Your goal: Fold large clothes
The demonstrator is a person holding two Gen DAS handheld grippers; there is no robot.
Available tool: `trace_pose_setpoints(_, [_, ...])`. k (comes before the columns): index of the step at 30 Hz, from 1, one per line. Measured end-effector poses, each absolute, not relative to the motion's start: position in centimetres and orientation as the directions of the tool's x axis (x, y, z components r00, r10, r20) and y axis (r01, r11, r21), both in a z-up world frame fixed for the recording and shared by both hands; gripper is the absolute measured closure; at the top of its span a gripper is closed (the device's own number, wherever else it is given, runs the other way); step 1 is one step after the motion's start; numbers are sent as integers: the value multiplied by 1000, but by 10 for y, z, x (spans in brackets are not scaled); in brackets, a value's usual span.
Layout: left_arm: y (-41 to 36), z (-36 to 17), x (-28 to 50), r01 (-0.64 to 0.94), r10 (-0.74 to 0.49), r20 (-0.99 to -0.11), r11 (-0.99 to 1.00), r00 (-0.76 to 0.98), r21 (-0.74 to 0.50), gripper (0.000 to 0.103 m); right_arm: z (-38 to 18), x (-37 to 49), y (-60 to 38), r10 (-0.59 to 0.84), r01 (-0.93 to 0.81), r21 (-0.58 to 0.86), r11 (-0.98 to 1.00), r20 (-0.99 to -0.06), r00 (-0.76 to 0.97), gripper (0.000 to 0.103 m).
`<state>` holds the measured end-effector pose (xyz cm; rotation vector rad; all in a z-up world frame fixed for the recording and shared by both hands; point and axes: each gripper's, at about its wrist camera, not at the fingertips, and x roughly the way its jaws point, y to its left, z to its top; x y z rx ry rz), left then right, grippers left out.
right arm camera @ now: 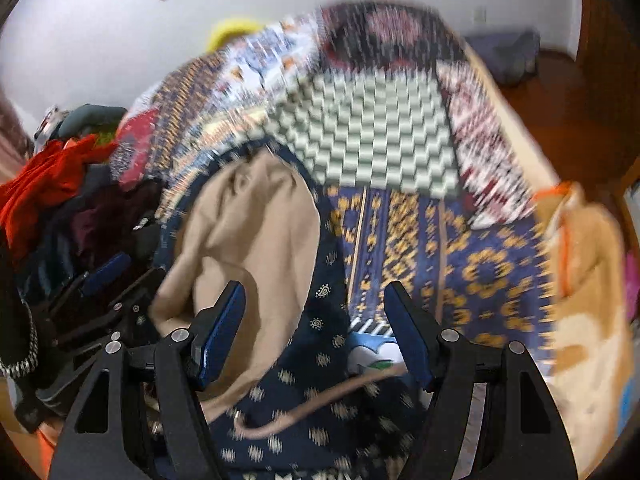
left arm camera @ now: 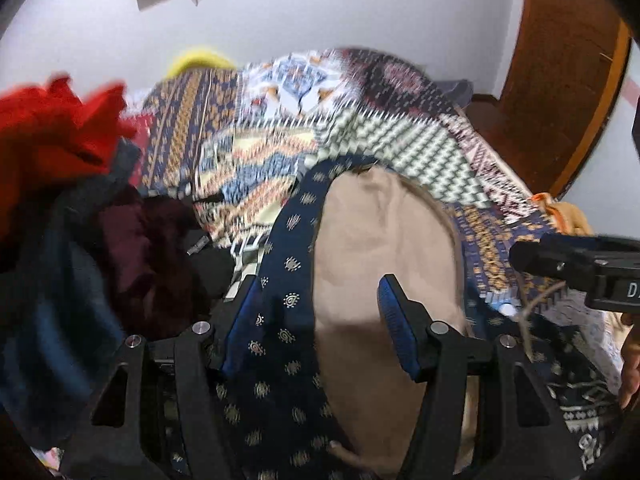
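Observation:
A navy garment with small pale motifs (left arm camera: 288, 320) (right arm camera: 320, 420) lies on the bed, its beige inner side (left arm camera: 380, 240) (right arm camera: 240, 220) turned up. A beige cord (right arm camera: 320, 396) trails across it. My left gripper (left arm camera: 318, 284) hangs open over the seam between navy and beige, and its blue pads press on nothing. My right gripper (right arm camera: 316, 286) is open too, above the navy cloth at the garment's right side. Each gripper shows in the other view: the right one (left arm camera: 560, 264) at the right edge, the left one (right arm camera: 108, 272) at the left. Both views are blurred.
A patchwork cover (left arm camera: 380, 144) (right arm camera: 440, 260) spreads over the bed. A heap of clothes, red (left arm camera: 60, 128) and maroon (left arm camera: 140, 248), sits at the left. A tan bag with an orange handle (right arm camera: 580, 280) stands at the right. A wooden door (left arm camera: 560, 60) is behind.

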<state>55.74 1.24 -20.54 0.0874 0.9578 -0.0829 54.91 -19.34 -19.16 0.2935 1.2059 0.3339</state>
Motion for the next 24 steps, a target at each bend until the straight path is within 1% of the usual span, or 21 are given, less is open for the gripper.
trace_pose_setpoints(3, [24, -229, 569, 82, -54, -850, 997, 524, -12, 43, -218, 557, -194, 430, -55, 432, 900, -860, 276, 36])
trace_pose_setpoints(4, [29, -238, 573, 65, -66, -860, 997, 507, -38, 43, -227, 557, -195, 438, -35, 446, 894, -859, 264, 38])
trace_pose_setpoints(5, [35, -245, 574, 48, -80, -865, 997, 495, -64, 43, -235, 557, -194, 452, -24, 460, 887, -858, 245, 44])
trace_pose_setpoints(7, [38, -250, 571, 37, -81, -852, 997, 518, -73, 43, -239, 558, -192, 442, -32, 449, 893, -863, 245, 47])
trace_pose_setpoints(8, [35, -251, 569, 43, -69, -847, 998, 528, -54, 45, -237, 557, -189, 419, -54, 420, 906, -871, 257, 52])
trace_pose_setpoints(9, [32, -251, 567, 44, -57, -845, 998, 531, -40, 48, -235, 557, -187, 400, -65, 397, 915, -879, 261, 70])
trace_pose_setpoints(10, [30, -251, 566, 43, -43, -844, 999, 535, -24, 51, -233, 555, -183, 391, -89, 382, 920, -882, 263, 80])
trace_pose_setpoints(11, [30, -250, 564, 35, -26, -843, 999, 538, -8, 63, -233, 553, -181, 399, -102, 386, 917, -881, 256, 91])
trace_pose_setpoints(12, [31, -249, 563, 28, -15, -843, 1000, 538, 1, 75, -233, 552, -179, 399, -108, 384, 917, -880, 257, 92])
trace_pose_setpoints(13, [34, -249, 563, 28, -25, -844, 1000, 536, -12, 80, -229, 549, -179, 395, -118, 377, 919, -878, 269, 92])
trace_pose_setpoints(14, [37, -246, 561, 24, -43, -847, 999, 530, -36, 92, -226, 548, -179, 398, -121, 379, 917, -875, 277, 93])
trace_pose_setpoints(16, [41, -241, 557, 18, -64, -854, 998, 517, -64, 94, -213, 541, -183, 409, -132, 387, 912, -862, 301, 94])
trace_pose_setpoints(19, [40, -228, 548, 33, -96, -857, 995, 507, -92, 95, -177, 522, -188, 408, -187, 363, 913, -836, 367, 94])
trace_pose_setpoints(24, [29, -184, 511, 102, -177, -823, 984, 540, -144, 96, -119, 481, -189, 416, -287, 313, 905, -792, 447, 95])
